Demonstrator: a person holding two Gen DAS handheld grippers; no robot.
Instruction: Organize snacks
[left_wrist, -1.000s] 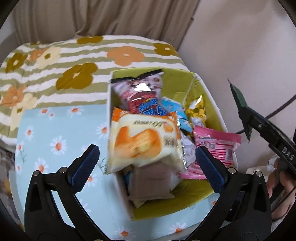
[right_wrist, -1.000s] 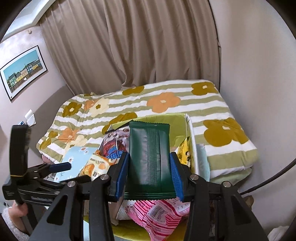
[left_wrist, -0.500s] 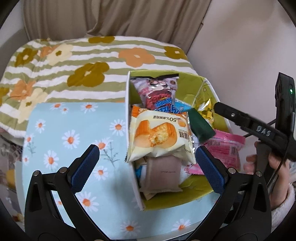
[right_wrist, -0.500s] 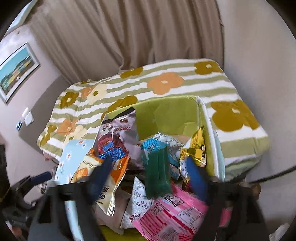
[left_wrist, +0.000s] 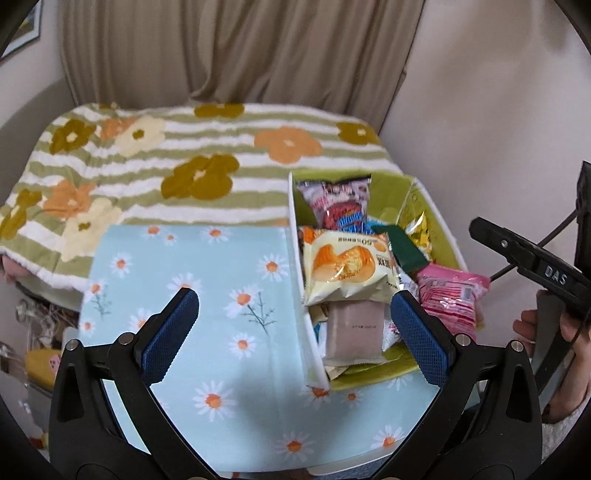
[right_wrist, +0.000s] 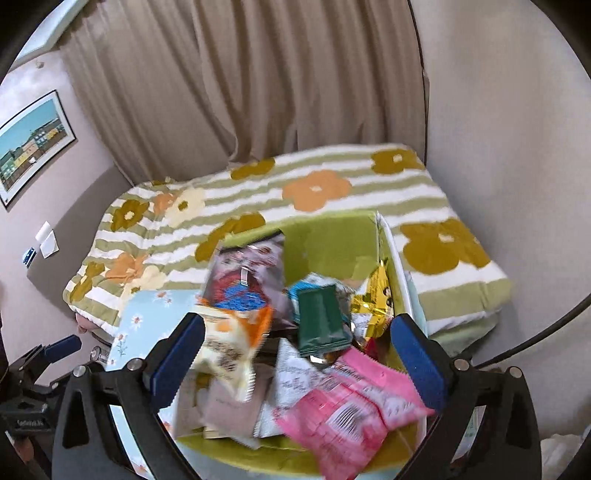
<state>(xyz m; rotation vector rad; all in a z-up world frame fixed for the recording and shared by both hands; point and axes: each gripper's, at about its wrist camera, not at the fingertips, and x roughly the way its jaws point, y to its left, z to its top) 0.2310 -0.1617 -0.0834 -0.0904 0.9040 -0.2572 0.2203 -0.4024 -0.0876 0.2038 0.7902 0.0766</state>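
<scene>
The left gripper (left_wrist: 295, 325) stands wide apart, empty, over the daisy cloth (left_wrist: 192, 280). The green-lined box (right_wrist: 332, 236) at its right edge holds the dark green packet (right_wrist: 323, 319), flat on other snacks. The right gripper (right_wrist: 295, 350), just opening, holds nothing.

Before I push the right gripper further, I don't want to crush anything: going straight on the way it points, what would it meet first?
Probably the dark green packet lying on the pile in the box, dead ahead between the open right gripper's pads; depth is unclear.
</scene>
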